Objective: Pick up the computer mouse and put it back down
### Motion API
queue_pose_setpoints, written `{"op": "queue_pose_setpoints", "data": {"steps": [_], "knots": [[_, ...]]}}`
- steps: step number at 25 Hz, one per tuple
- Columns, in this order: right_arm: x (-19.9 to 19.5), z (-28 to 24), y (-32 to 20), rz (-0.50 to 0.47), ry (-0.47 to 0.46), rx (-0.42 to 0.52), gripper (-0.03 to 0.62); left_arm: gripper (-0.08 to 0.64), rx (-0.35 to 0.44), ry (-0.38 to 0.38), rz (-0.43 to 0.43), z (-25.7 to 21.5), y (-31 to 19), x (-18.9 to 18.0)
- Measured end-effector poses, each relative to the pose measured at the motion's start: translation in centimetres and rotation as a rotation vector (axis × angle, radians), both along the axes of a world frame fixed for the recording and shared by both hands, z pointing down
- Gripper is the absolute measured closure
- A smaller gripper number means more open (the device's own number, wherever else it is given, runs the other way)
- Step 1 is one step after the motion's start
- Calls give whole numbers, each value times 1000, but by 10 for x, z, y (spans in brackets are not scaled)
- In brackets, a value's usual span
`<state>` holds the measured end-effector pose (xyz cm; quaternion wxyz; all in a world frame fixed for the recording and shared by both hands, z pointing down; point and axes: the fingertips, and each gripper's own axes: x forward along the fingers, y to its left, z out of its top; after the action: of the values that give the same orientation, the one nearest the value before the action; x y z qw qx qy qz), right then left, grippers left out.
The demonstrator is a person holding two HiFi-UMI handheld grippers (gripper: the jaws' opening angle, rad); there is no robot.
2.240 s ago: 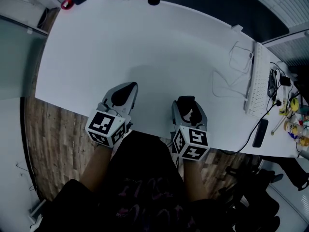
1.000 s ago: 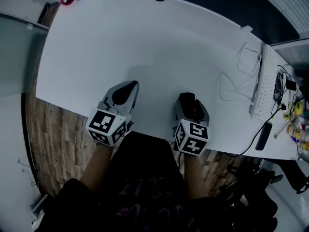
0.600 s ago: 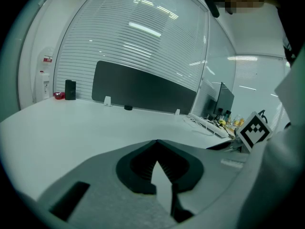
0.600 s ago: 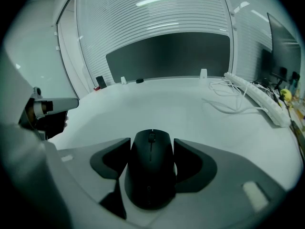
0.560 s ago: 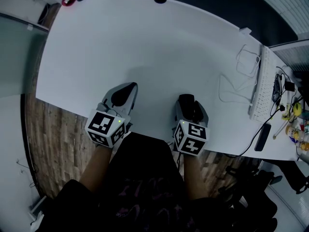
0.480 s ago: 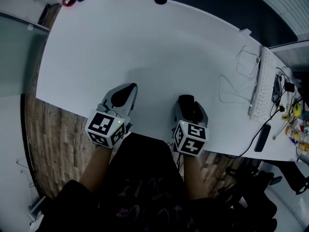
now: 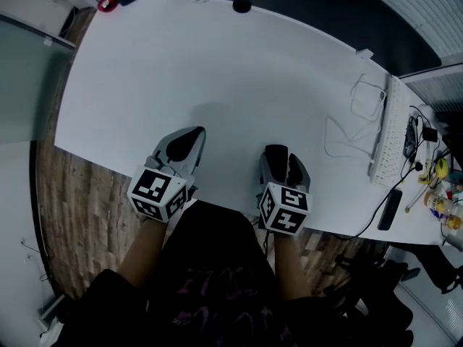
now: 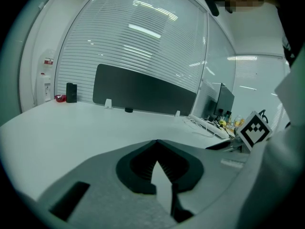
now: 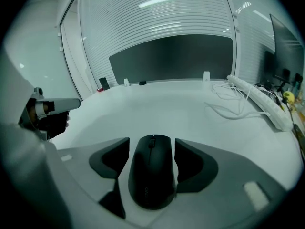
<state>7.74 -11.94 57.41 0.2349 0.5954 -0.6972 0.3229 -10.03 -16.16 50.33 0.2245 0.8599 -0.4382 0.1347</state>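
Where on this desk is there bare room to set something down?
The wide middle and left of the white desk is bare, from the computer mouse at the near edge out to the small black round thing at the far edge. The right end is crowded: looped white cable, keyboard, and clutter beyond it.

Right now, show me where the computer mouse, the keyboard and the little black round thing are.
computer mouse [image 9: 151, 168]: right gripper view, middle of its back.
keyboard [image 7: 383, 125]: head view, middle of its rows of keys.
black round thing [image 7: 241, 5]: head view, centre of its top.
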Motion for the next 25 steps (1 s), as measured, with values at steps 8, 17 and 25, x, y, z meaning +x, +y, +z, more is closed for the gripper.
{"op": "queue_pose_setpoints", "data": {"steps": [8,17,25], "knots": [[10,-24,-1,-10,-13,61,330,563,23,6,3,-13,1,12],[25,-47,-1,10,-5,123,495,563,45,6,3,-26,3,25],[34,-65,-5,12,15,154,581,563,54,14,21,-37,3,40]]}}
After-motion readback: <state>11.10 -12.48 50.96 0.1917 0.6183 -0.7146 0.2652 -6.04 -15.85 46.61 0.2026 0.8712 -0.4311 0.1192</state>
